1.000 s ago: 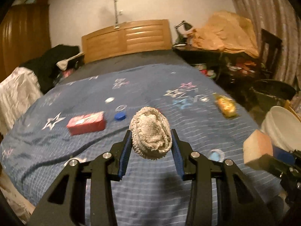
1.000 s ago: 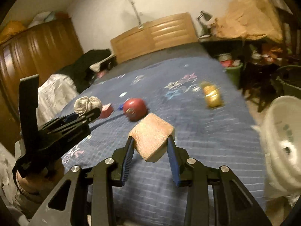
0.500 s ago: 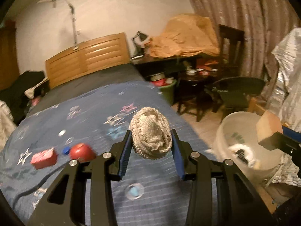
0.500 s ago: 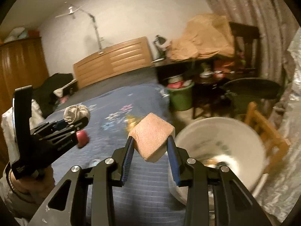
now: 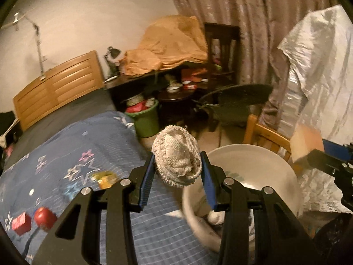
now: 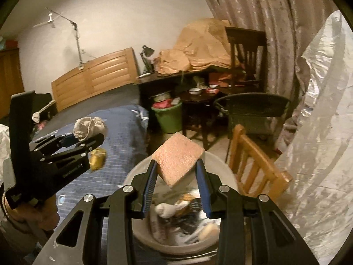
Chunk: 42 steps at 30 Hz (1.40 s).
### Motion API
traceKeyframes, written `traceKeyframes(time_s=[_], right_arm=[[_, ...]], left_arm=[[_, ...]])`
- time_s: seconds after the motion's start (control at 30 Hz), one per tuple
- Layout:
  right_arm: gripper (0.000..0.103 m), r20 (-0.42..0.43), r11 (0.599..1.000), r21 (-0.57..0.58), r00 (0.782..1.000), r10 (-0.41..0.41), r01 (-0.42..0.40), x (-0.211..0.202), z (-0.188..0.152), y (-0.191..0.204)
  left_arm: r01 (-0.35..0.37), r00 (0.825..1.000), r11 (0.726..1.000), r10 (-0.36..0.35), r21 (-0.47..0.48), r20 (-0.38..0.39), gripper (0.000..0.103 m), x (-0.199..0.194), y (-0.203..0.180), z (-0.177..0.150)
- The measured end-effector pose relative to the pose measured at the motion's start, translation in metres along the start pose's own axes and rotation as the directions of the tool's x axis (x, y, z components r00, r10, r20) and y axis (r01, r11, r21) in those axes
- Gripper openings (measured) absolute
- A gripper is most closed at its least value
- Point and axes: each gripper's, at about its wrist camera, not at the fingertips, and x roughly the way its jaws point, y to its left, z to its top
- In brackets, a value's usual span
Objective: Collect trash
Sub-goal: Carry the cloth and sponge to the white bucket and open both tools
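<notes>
— Looking along our left gripper, we see its blue-padded fingers clamped on a balled-up cream knitted cloth. What does our other camera add?

— Our right gripper is pinching a tan rectangular sponge block between its pads, tilted corner-down. Directly beneath those fingertips we look straight into the round white plastic bucket, and only this view shows its fill: crumpled white scraps and dark wrappers.

— From the left view we get just the bucket's rim to the right of and below our fingers, with one pale scrap showing. That sponge pokes in at our far right, above the rim.

— And the left gripper appears on our left, cloth in its tips, over the edge of the blue star-print bedspread, with the hand gripping its handle.

— Left of and below our fingers, only we see a red round fruit and a small red box on the bedspread. A yellow packet lies just left of our left finger.

— We see that packet too, blurred, below the left gripper's tips.
</notes>
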Motion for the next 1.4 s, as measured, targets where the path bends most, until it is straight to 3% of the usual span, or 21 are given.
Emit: traceKeyframes(time_s=[0.23, 0.5, 1.23, 1.27, 1.33, 1.37, 1.4], right_arm=[[0.037, -0.044, 1.0, 0.018, 0.999, -0.017, 0.018, 0.02, 0.004, -0.024], [0.037, -0.084, 1.0, 0.022, 0.996, -0.005, 0.007, 0.036, -0.004, -0.025], [0.039, -0.128, 1.0, -0.014, 0.992, 0.005, -0.007, 0.061, -0.008, -0.014], [0.044, -0.133, 1.0, -0.021, 0.991, 0.003, -0.006, 0.063, -0.008, -0.013], [0.057, -0.126, 1.0, -0.015, 0.992, -0.011, 0.009, 0.064, -0.008, -0.015], [0.057, -0.124, 1.0, -0.006, 0.992, -0.01, 0.009, 0.065, -0.008, -0.016], [0.057, -0.125, 1.0, -0.003, 0.992, -0.01, 0.01, 0.066, -0.008, -0.017]], left_arm=[[0.115, 0.992, 0.991, -0.111, 0.073, -0.052, 0.039, 0.029, -0.032, 0.002], [0.189, 0.977, 0.976, -0.177, 0.105, -0.115, 0.039, 0.042, -0.043, -0.008], [0.238, 0.958, 0.968, -0.221, 0.081, -0.184, 0.041, 0.063, -0.04, -0.019], [0.244, 0.956, 0.966, -0.226, 0.085, -0.187, 0.045, 0.064, -0.041, -0.02], [0.242, 0.957, 0.965, -0.222, 0.095, -0.189, 0.063, 0.065, -0.041, -0.022], [0.237, 0.96, 0.967, -0.219, 0.092, -0.177, 0.07, 0.064, -0.04, -0.022], [0.238, 0.96, 0.967, -0.22, 0.089, -0.174, 0.07, 0.064, -0.039, -0.022]])
